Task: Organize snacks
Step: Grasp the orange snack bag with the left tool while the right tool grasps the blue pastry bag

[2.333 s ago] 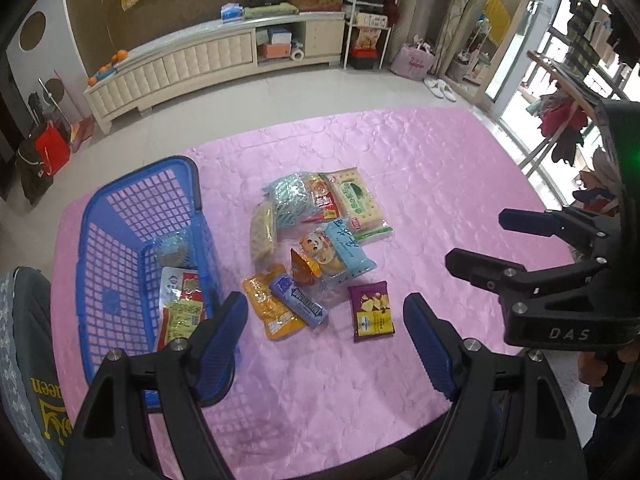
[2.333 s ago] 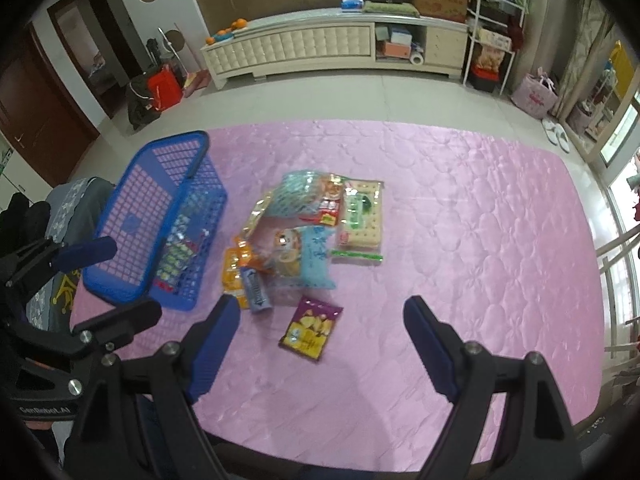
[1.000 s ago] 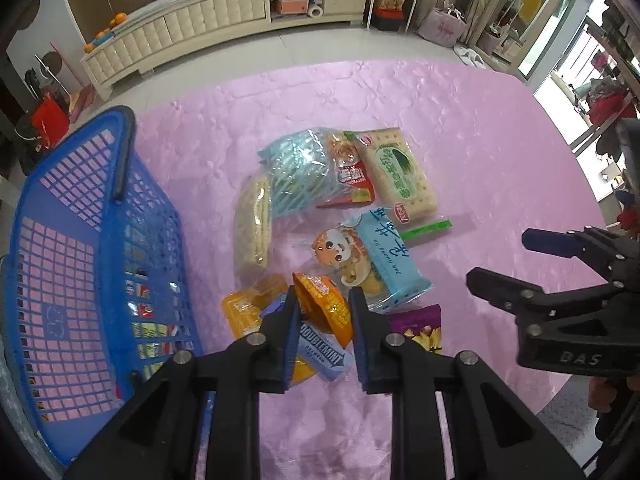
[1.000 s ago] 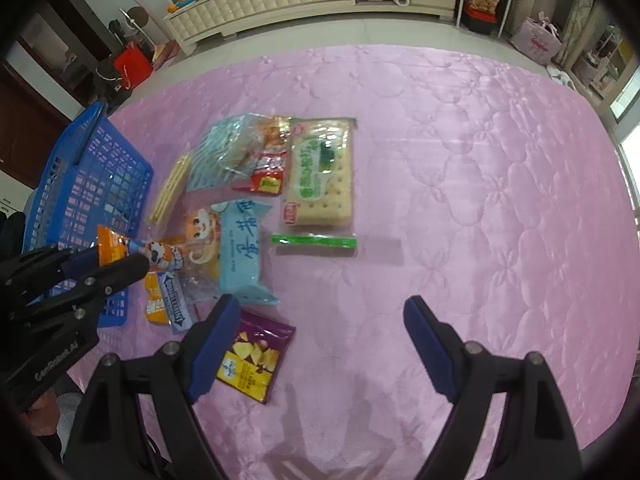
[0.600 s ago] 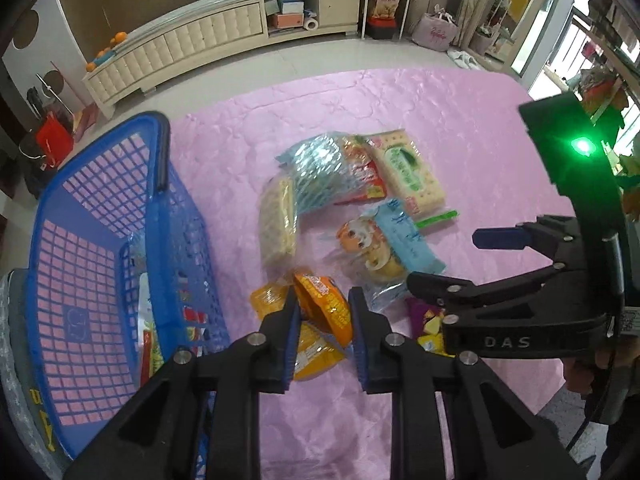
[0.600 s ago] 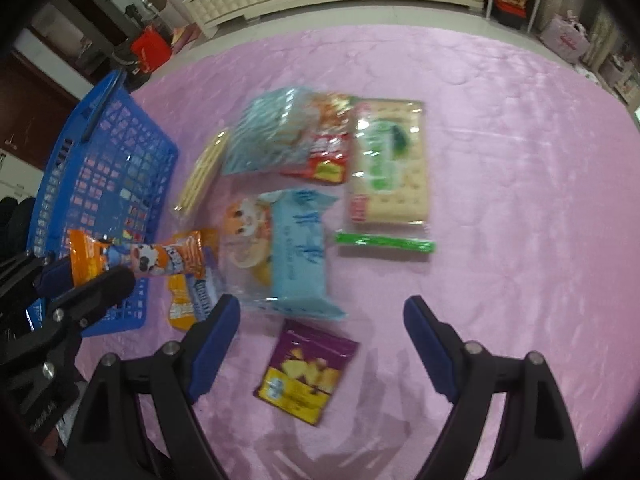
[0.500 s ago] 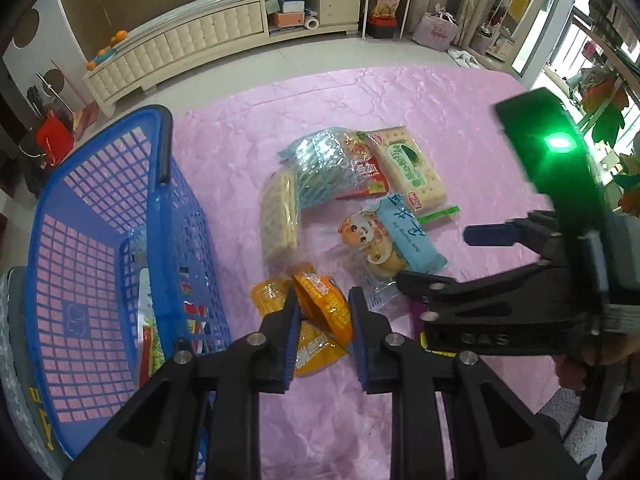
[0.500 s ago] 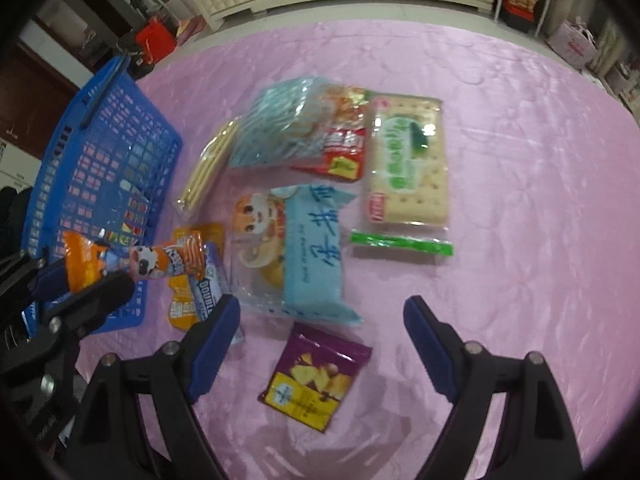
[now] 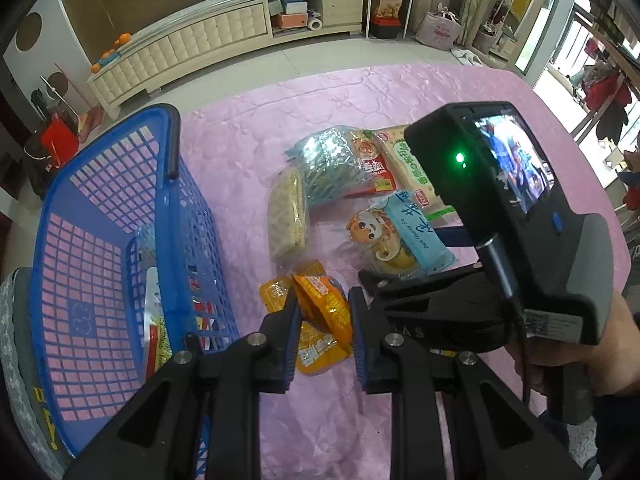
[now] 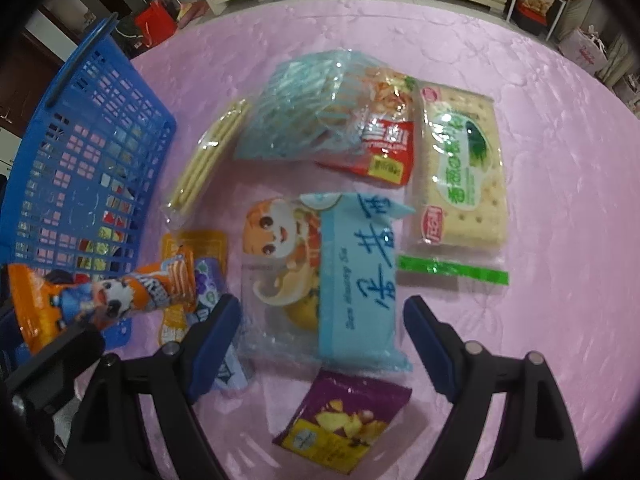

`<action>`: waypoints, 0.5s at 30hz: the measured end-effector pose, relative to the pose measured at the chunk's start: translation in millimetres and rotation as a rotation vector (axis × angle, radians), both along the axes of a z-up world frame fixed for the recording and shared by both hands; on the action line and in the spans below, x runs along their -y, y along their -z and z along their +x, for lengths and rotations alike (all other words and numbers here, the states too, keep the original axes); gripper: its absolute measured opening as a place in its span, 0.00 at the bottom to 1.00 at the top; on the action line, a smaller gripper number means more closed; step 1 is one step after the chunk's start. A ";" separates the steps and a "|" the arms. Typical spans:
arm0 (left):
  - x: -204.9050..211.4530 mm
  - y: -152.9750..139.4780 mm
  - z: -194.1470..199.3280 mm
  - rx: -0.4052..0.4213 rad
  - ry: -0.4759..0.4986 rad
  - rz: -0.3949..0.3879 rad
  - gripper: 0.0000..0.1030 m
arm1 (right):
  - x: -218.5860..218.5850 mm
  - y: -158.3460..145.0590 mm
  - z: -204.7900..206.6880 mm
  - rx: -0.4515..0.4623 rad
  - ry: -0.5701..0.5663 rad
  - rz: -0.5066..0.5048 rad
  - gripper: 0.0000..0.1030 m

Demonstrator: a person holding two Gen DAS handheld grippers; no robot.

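Observation:
My left gripper (image 9: 323, 308) is shut on an orange snack packet (image 9: 326, 304) and holds it above the pink cloth beside the blue basket (image 9: 100, 216); the packet also shows in the right wrist view (image 10: 96, 294). My right gripper (image 10: 322, 334) is open, low over a light blue cartoon bag (image 10: 320, 272). A purple chip packet (image 10: 344, 416) lies just below it. A blue-purple bar (image 10: 208, 292) lies by its left finger.
More snacks lie on the cloth: a green cracker pack (image 10: 460, 168), a red packet (image 10: 384, 140), a clear teal bag (image 10: 304, 104), a wafer pack (image 10: 208, 156), a yellow packet (image 9: 312, 344). The basket holds several packets. The right gripper's body (image 9: 512, 240) fills the left view's right.
My right gripper has dropped toward the light blue bag and purple packet. My left gripper has closed on the orange packet and lifted it toward the basket.

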State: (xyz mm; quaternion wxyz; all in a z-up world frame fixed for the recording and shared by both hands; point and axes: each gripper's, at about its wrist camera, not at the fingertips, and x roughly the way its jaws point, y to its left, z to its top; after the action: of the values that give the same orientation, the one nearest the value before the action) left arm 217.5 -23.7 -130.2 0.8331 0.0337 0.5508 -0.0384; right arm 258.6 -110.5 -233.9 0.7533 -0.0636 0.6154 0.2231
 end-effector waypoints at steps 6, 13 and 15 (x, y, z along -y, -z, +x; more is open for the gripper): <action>-6.0 -1.6 -3.8 0.002 -0.012 -0.018 0.20 | 4.1 -9.1 -11.2 0.042 0.006 0.026 0.67; -6.1 -19.7 -28.2 0.023 -0.029 -0.059 0.20 | 22.8 -45.4 -37.7 0.064 0.031 0.046 0.67; -2.1 -30.4 -38.6 0.039 -0.016 -0.051 0.20 | 26.5 -60.5 -43.0 0.072 0.033 0.052 0.67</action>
State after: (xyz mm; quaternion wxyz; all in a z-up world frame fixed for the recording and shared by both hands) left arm 178.9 -21.7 -99.8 0.8445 0.0088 0.5336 -0.0453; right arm 215.6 -137.0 -173.4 0.7799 -0.0415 0.5829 0.2242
